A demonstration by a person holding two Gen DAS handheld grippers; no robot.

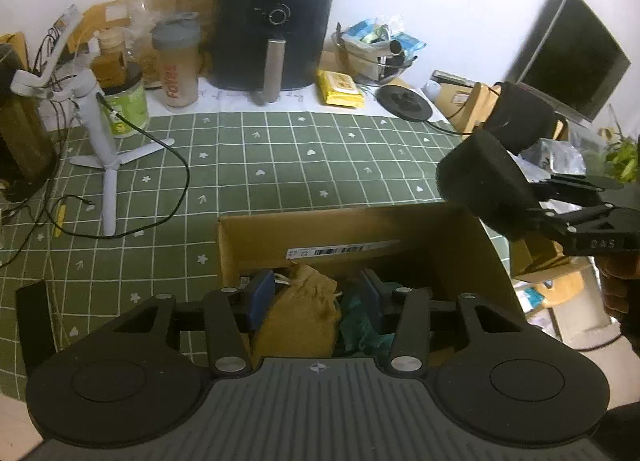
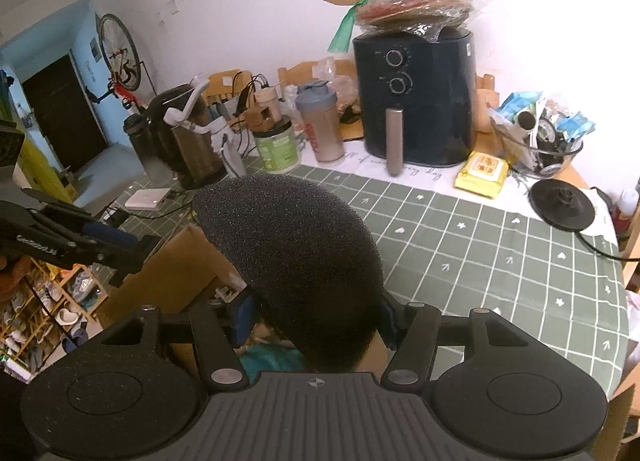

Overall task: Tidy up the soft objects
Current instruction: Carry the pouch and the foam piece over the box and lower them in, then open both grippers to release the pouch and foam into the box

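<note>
My left gripper (image 1: 316, 297) hangs open over an open cardboard box (image 1: 360, 229) on the green checked tablecloth. A mustard drawstring pouch (image 1: 304, 313) lies in the box below and between its blue pads, with a teal cloth (image 1: 360, 325) beside it on the right. My right gripper (image 2: 316, 317) is shut on a large piece of black foam (image 2: 296, 253) and holds it in the air just above the box's right edge (image 2: 176, 269). In the left wrist view that foam (image 1: 484, 185) shows as two lobes at the right.
Along the back wall stand a black air fryer (image 1: 276, 29), a shaker bottle (image 1: 178, 61), a green tub, a yellow pack (image 1: 340, 87), a bowl of clutter and a black disc (image 1: 404, 101). A white tripod (image 1: 100, 129) and loose cables lie left. A monitor (image 1: 576, 57) stands right.
</note>
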